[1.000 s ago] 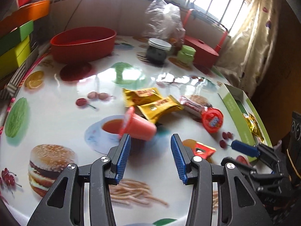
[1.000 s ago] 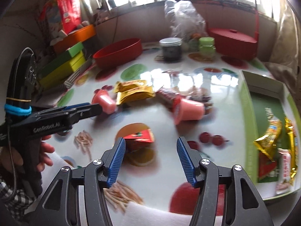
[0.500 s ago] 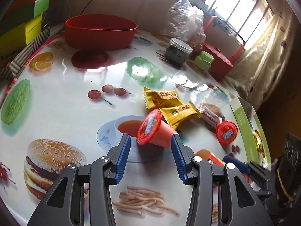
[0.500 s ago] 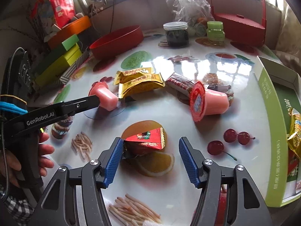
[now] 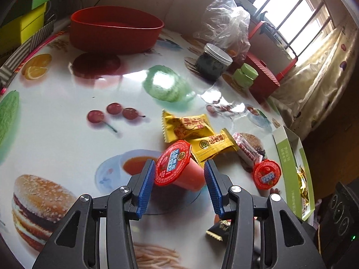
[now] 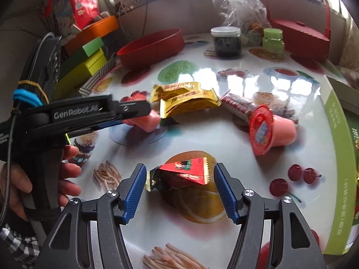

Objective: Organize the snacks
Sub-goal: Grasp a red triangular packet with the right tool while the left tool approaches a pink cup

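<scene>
A pink jelly cup (image 5: 172, 168) with a red foil lid lies on its side on the printed table. It is between the blue pads of my left gripper (image 5: 179, 163), which stands open around it. In the right wrist view that left gripper (image 6: 148, 112) reaches in from the left over the same cup (image 6: 145, 121). My right gripper (image 6: 180, 165) is open, and a red triangular snack packet (image 6: 186, 172) lies between its jaws untouched. A second jelly cup (image 6: 269, 132) lies to the right. Two yellow packets (image 6: 186, 100) and a red-and-white wrapped candy (image 6: 237, 105) lie beyond.
A green open box (image 6: 336, 134) with several packets inside sits at the table's right edge. At the back stand a red bowl (image 5: 114, 31), a dark jar (image 5: 213, 62), a small green jar (image 5: 245, 75), a red case (image 6: 300, 35) and a plastic bag (image 5: 226, 22). Stacked coloured boxes (image 6: 89, 65) line the left side.
My left gripper moved forward and down until the jelly cup lay between its jaws. My right gripper came down around the red triangular packet, and its jaws spread a little wider.
</scene>
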Demonstrator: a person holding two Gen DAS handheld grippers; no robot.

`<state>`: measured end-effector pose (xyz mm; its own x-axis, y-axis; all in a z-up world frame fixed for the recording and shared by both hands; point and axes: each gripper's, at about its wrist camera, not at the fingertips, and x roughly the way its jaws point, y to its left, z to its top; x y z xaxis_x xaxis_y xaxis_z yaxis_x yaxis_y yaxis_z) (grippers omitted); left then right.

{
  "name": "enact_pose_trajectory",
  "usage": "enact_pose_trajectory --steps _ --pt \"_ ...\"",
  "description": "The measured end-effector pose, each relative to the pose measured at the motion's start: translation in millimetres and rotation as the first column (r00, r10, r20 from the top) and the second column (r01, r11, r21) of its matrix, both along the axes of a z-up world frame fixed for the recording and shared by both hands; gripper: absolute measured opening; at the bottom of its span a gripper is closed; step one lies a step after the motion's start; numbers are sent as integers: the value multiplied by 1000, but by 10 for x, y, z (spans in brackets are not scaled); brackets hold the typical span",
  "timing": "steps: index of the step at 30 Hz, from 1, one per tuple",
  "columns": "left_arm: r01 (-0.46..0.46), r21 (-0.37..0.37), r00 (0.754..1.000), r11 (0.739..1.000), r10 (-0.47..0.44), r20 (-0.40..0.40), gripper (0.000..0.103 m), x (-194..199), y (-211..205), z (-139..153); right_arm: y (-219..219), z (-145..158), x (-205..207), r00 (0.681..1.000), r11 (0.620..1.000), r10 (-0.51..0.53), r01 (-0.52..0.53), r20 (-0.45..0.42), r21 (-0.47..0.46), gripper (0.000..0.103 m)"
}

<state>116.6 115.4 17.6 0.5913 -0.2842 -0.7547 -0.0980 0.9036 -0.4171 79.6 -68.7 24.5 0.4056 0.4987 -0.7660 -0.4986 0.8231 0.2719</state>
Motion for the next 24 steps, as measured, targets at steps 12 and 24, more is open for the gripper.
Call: enact_pose_trajectory --steps 12,24 --pt "17 87 1000 996 -17 5 47 104 -158 39 39 -17 18 999 996 -13 18 53 -86 40" --pt "19 117 998 993 -25 50 34 52 -172 87 -62 -17 9 998 997 -42 44 40 -56 21"
